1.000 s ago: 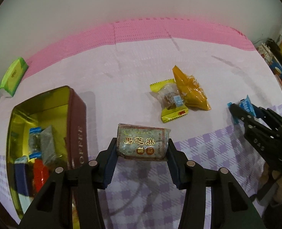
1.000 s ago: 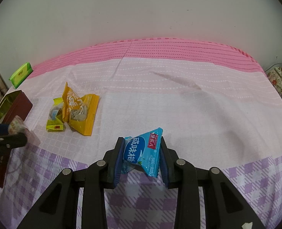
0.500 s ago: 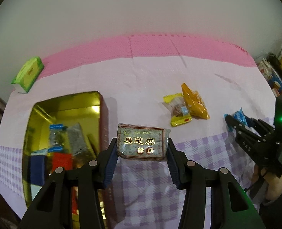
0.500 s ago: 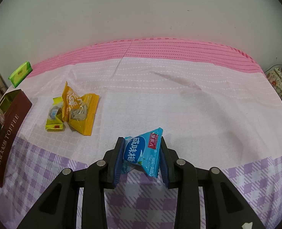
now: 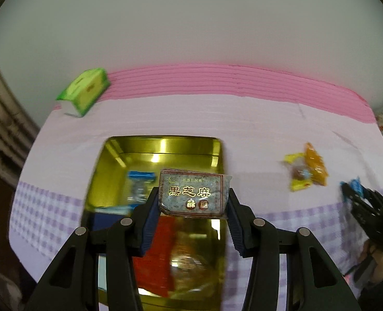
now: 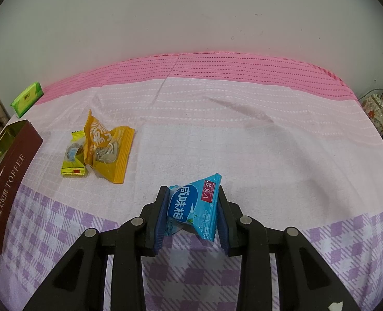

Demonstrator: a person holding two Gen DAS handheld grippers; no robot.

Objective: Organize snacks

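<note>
Two snacks gripped, two loose

Left wrist: left gripper clamps the sesame bar above the open tin (several packets inside). Right wrist: right gripper pinches the blue packet; yellow packet and orange packet wait at ten o'clock.

The sesame snack sits in the left hand-held gripper, above the open tin with packets in it. Off to the tin's right, two packets touch on the surface. A box lies behind the tin, to its left. The plum packet sits in the right hand-held gripper.
</note>
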